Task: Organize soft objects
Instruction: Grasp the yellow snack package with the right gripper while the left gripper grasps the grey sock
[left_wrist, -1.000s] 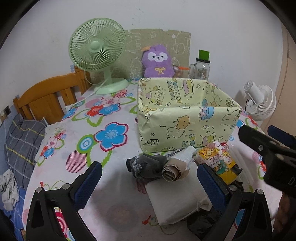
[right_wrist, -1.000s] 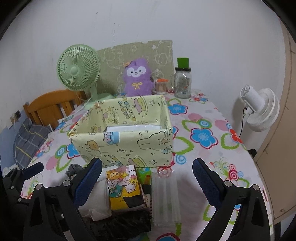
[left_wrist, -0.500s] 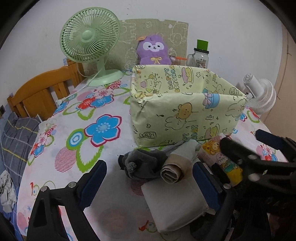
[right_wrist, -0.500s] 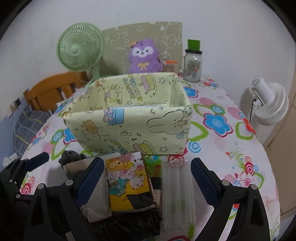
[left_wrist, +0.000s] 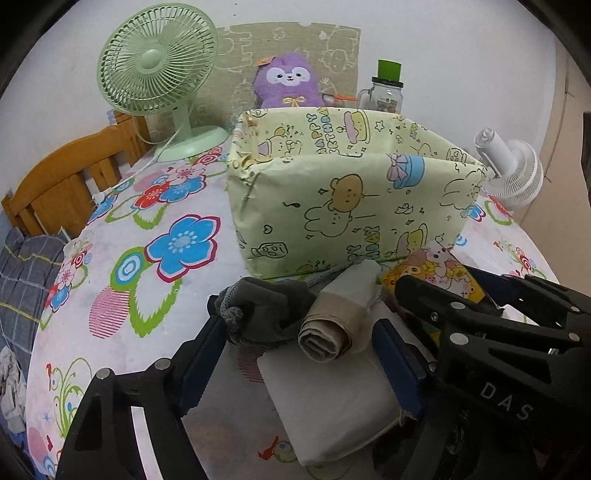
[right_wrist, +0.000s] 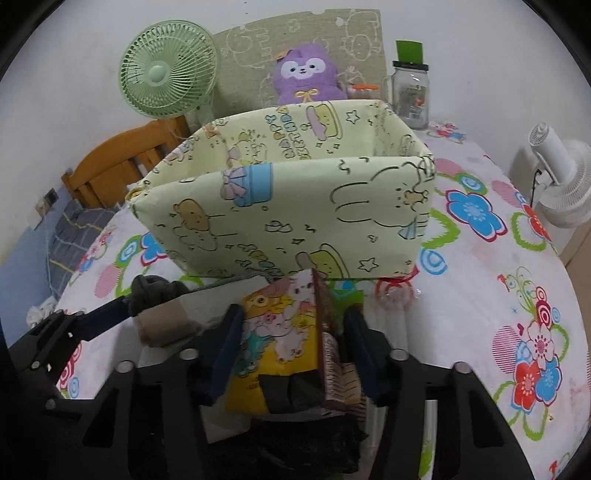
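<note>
The pale green paper-covered box (left_wrist: 354, 206) carries "HAPPY BIRTHDAY"; its inside is hidden. The right gripper (right_wrist: 291, 347) is closing, its jaws pressing a yellow cartoon-printed packet (right_wrist: 277, 332) before the box. The left gripper (left_wrist: 295, 354) is closing around a grey sock bundle (left_wrist: 266, 310) and beige fabric roll (left_wrist: 328, 328); I cannot tell if it touches.

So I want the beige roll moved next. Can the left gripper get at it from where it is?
Probably yes: the left gripper is closing with the beige roll and grey sock bundle between its fingers, nothing above them, so both may come.
</note>
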